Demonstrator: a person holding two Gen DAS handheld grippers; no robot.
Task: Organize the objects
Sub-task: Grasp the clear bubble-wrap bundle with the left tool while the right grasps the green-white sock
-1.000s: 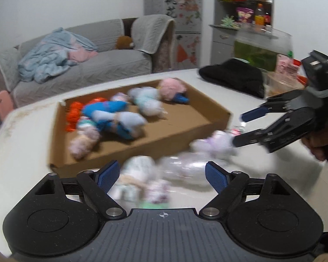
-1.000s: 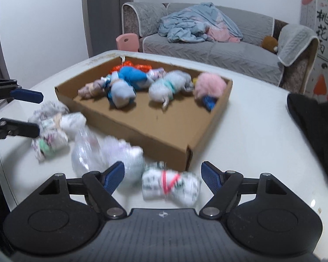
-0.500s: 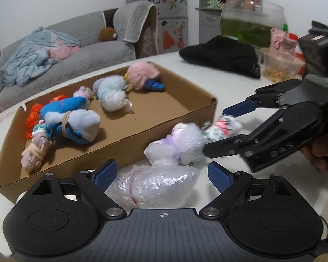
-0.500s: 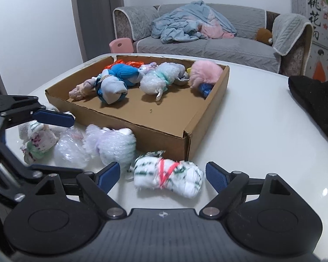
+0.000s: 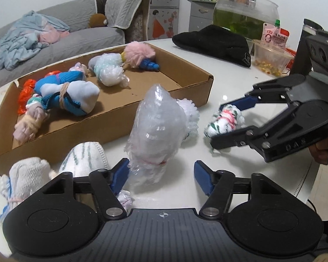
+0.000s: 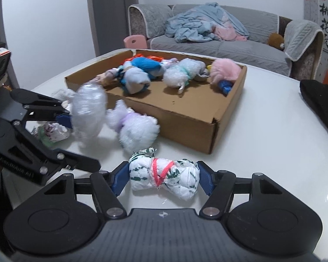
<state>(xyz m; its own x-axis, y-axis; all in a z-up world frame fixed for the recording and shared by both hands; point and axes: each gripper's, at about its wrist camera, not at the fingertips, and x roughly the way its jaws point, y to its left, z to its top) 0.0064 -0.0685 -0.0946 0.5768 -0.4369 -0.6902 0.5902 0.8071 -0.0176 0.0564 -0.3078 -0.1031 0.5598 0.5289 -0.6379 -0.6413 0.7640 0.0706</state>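
1. Left wrist view: your left gripper [image 5: 161,178] is closing, jaws still apart. The clear plastic-wrapped bundle [image 5: 156,128] stands between them; its base touches the left pad, the right pad is clear of it.
2. Same view: two white sock bundles [image 5: 54,170] sit near left, just outside the cardboard box [image 5: 129,122]. The box lies far left on the white table [image 5: 240,83], holding a blue-and-white sock bundle [image 5: 70,93], a pale wrapped bundle [image 5: 108,71] and a pink fluffy bundle [image 5: 137,54].
3. Same view: a white fuzzy bundle [image 5: 189,118] sits just behind the clear one, beside the box's near wall. On the right, your right gripper [image 5: 227,122] straddles the green-patterned sock bundle [image 5: 224,121].
4. Right wrist view: your right gripper [image 6: 164,178] is closing, and both pads touch the ends of the green-patterned sock bundle [image 6: 164,178], which lies on the table [image 6: 262,120] near the box's [image 6: 185,118] near corner.
5. Same view: your left gripper [image 6: 76,142] is at left around the clear bundle [image 6: 88,111]. The fuzzy bundle [image 6: 135,128] lies between that and the box. A black cloth [image 6: 321,100] is far right.
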